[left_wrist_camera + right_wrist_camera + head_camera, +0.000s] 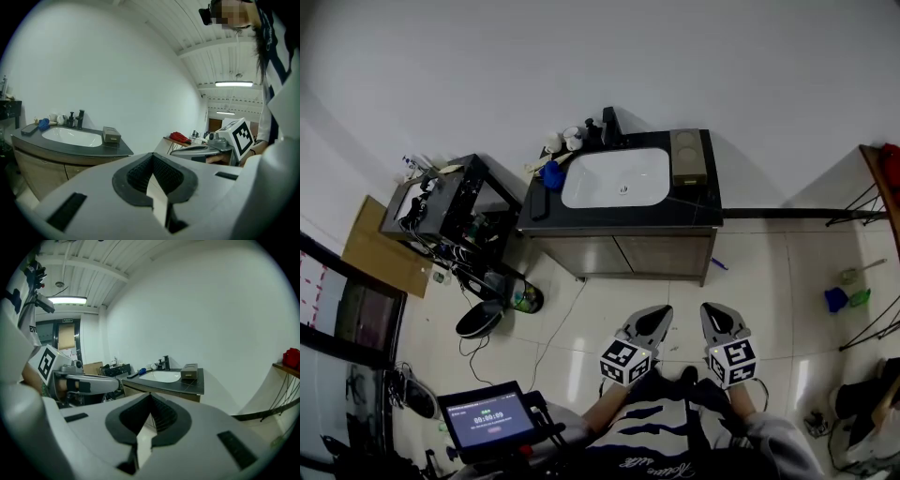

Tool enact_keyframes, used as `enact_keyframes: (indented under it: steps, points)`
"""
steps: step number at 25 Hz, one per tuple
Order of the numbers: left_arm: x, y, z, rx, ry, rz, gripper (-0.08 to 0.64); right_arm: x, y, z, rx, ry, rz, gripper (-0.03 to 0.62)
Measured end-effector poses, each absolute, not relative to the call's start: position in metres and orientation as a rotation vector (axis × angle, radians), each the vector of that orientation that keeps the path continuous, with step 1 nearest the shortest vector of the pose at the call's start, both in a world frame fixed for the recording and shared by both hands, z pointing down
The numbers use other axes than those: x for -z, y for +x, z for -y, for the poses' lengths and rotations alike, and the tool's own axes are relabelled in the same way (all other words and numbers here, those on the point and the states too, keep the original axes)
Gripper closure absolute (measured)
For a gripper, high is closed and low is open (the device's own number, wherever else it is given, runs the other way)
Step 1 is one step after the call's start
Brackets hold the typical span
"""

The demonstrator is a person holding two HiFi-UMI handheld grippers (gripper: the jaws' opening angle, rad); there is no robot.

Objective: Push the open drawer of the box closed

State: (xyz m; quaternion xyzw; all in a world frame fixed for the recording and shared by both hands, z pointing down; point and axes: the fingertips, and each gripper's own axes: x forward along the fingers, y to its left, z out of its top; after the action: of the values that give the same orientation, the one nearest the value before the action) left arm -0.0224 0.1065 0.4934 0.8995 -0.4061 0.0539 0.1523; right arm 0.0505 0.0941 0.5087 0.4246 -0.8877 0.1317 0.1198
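Note:
A small brown box stands on the right end of the dark vanity top, beside the white basin. It also shows as the box and the box; at this distance I cannot tell how its drawer stands. My left gripper and right gripper hang side by side close to my body, well short of the vanity. Both are shut with nothing between them: the left gripper and the right gripper each show their jaws meeting at the tip.
A black faucet, cups and a blue item sit at the basin's back left. A black cart with cables stands left of the vanity, shoes on the floor below. A timer screen is at lower left. A wire rack stands right.

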Motion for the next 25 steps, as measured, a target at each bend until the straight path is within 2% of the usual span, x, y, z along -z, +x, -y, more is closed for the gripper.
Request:
enact_keyframes:
  steps: [25]
  points:
    - [-0.492, -0.046, -0.104, -0.137, 2.593, 1.113, 0.560, -0.496, 0.021, -0.098, -0.355, 1.248, 2.581, 0.597]
